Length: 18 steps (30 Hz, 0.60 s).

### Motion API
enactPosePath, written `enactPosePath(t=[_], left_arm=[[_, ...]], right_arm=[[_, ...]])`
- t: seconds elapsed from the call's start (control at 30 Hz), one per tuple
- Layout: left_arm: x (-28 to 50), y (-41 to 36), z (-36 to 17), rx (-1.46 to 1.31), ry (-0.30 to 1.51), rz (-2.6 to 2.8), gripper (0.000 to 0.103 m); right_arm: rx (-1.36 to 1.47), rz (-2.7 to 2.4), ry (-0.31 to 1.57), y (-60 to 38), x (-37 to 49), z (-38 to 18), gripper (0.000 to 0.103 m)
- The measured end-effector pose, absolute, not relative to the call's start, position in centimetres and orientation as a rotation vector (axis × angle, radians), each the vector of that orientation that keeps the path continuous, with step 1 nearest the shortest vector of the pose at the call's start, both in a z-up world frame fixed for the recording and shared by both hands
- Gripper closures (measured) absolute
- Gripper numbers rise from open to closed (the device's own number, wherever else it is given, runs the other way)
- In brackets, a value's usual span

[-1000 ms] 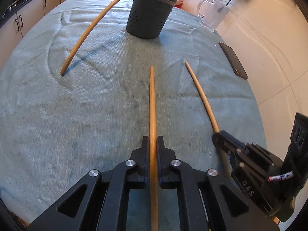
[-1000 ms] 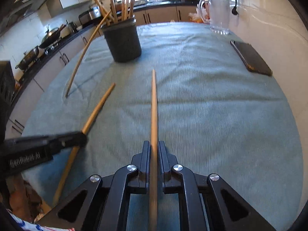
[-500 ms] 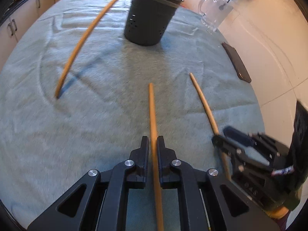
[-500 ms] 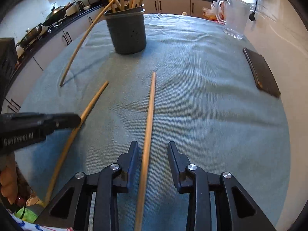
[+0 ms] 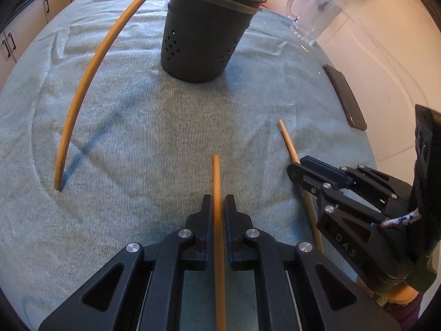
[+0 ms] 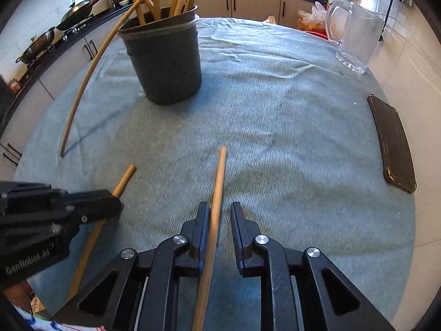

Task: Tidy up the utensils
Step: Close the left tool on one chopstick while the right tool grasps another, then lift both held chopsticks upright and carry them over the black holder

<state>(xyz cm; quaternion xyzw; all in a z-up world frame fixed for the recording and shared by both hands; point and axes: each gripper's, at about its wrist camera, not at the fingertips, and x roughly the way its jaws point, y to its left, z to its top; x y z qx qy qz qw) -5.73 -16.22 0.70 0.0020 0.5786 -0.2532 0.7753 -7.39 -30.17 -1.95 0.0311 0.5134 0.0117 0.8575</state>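
My left gripper (image 5: 217, 202) is shut on a wooden chopstick (image 5: 216, 182) that points toward the dark utensil holder (image 5: 205, 38). My right gripper (image 6: 219, 209) is open; a second chopstick (image 6: 217, 182) lies between its fingers, leaning on the left finger. The holder (image 6: 165, 63) stands ahead with several chopsticks in it. Another chopstick (image 5: 91, 71) leans from the holder's rim down to the cloth. The right gripper shows in the left wrist view (image 5: 300, 171); the left gripper shows in the right wrist view (image 6: 110, 204).
A green cloth (image 5: 137, 138) covers the table. A glass mug (image 6: 355, 35) stands at the back right. A dark phone (image 6: 391, 143) lies near the right edge. Kitchen cabinets and a stove with pans line the far left.
Both grippers moved forward toward the holder. The right gripper opened from its grip on the chopstick, which now rests loose between its fingers. The left stays shut.
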Motion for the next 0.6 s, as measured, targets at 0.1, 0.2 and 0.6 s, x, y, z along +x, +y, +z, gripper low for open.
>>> enactPosePath(t=[0.1, 0.2, 0.6], left_arm=[[-6.0, -16.0, 0.7, -0.009, 1.224, -0.554, 0.096], [-6.4, -15.6, 0.9, -0.014, 1.193, -0.548, 0.097], [-10.5, -11.4, 7.8, -0.105, 0.956, -0.550, 0.097]], right_arm=[[0.064, 0.001, 1.052, -29.8, -7.4, -2.0, 0.094], [0.092, -0.002, 1.032, -30.1, -7.7, -1.9, 0.096], [0.185, 0.014, 0.771, -29.8, -13.9, 4.9, 0.096]])
